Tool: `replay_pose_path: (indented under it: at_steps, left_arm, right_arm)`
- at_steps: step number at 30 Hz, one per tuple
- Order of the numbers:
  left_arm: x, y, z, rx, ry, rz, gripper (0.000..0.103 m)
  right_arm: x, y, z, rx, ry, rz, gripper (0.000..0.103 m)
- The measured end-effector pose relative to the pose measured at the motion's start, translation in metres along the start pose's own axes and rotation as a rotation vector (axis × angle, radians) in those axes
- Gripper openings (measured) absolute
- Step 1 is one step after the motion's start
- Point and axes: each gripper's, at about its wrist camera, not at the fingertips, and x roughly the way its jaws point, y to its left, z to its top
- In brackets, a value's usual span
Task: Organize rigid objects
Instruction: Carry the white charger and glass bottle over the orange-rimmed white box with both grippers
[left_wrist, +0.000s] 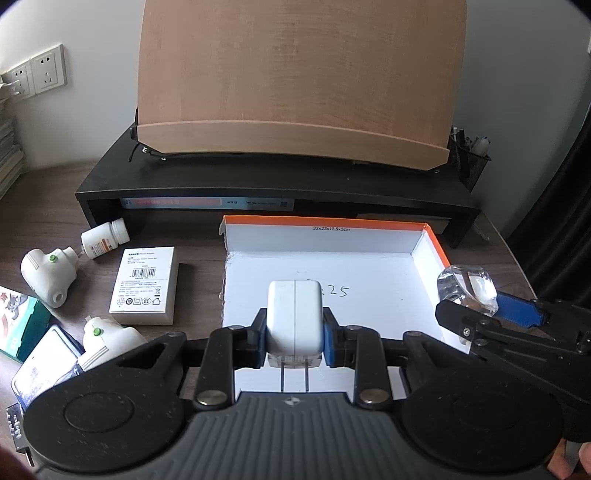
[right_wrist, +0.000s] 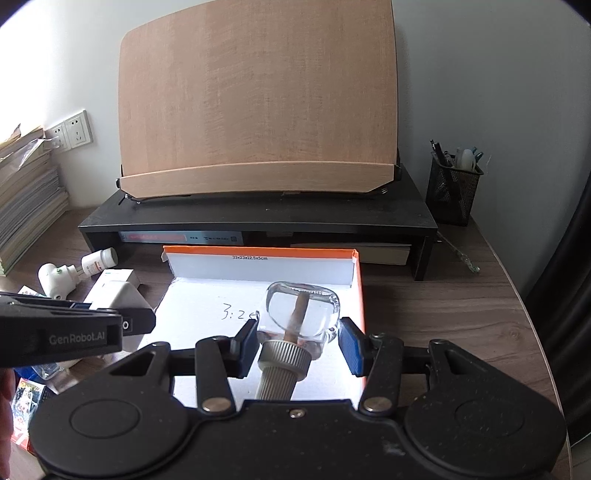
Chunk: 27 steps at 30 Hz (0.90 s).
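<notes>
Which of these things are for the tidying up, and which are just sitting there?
For the tidying:
- charger, held in the left gripper
- glass bottle, held in the right gripper
- box
- pill bottle
- white carton

Just sitting there:
- wooden board
- black stand
- pen holder
- sockets

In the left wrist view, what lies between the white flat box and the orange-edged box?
Only bare wooden desk lies between the white flat box and the orange-edged box; the left wrist view shows this.
</notes>
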Motion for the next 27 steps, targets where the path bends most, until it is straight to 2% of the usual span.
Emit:
replay_pose_path:
  at_steps: [15, 27]
  left_arm:
    - [0.036, 0.005, 0.024, 0.001, 0.014, 0.011, 0.029]
    - [0.059, 0.008, 0.029, -0.015, 0.051, 0.019, 0.029]
  right_arm:
    - [0.039, -0.002, 0.02, -0.031, 0.026, 0.017, 0.058]
    - [0.064, -0.003, 0.023, -0.054, 0.056, 0.026, 0.058]
